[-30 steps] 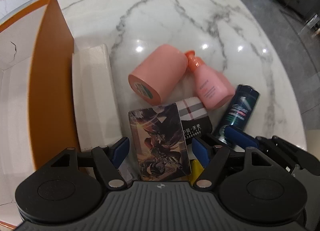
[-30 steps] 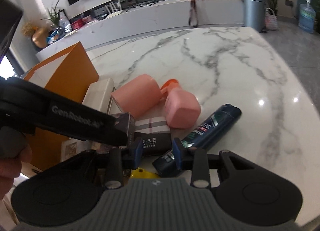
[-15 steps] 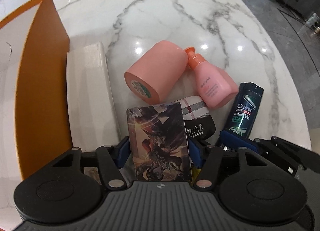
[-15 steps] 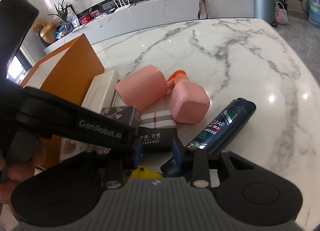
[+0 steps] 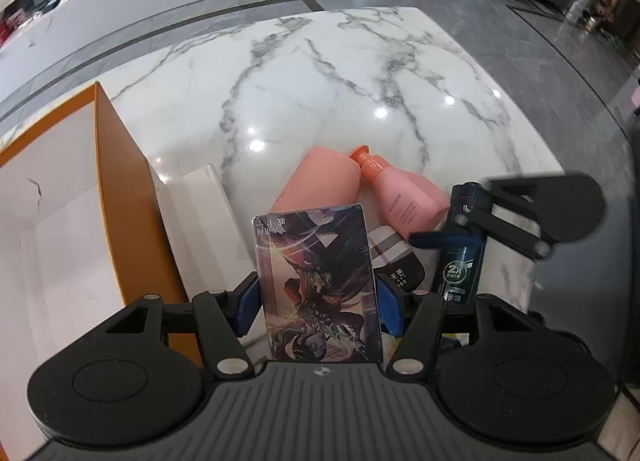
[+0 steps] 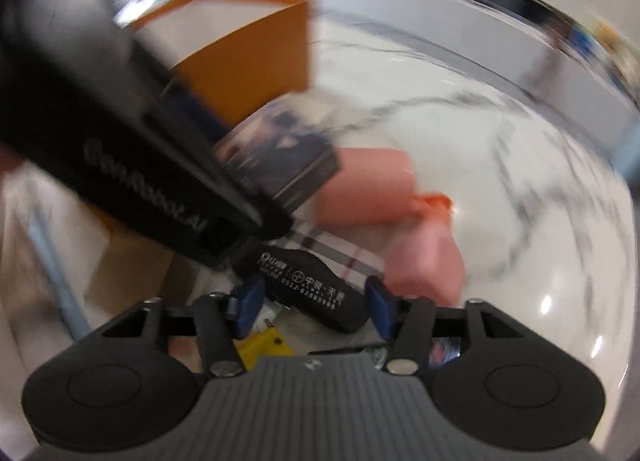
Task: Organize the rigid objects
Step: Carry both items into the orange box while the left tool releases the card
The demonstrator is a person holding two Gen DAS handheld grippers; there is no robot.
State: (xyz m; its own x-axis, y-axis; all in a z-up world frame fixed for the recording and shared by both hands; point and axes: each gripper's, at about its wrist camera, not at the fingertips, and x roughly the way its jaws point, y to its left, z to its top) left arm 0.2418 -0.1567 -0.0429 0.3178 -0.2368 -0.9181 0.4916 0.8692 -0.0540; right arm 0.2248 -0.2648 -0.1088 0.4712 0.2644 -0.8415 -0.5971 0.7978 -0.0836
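My left gripper (image 5: 318, 309) is shut on a printed card box (image 5: 316, 285) and holds it upright above the marble table (image 5: 320, 93); the box also shows blurred in the right wrist view (image 6: 280, 157). My right gripper (image 6: 312, 307) is open, its blue pads either side of a black pouch (image 6: 316, 293). In the left wrist view the right gripper (image 5: 472, 229) is over the dark green shampoo bottle (image 5: 460, 265). A pink cylinder (image 5: 320, 181) and a pink pump bottle (image 5: 404, 197) lie behind.
An open orange box (image 5: 124, 189) with a white inside stands at the left, a long white box (image 5: 200, 229) beside it. A plaid-and-black pouch (image 5: 392, 257) lies under the held box. A yellow item (image 6: 264, 349) lies near the right gripper.
My left gripper closed on the card box and lifted it. My right gripper opened wider and swung left and down over the black pouch, blurring its view.
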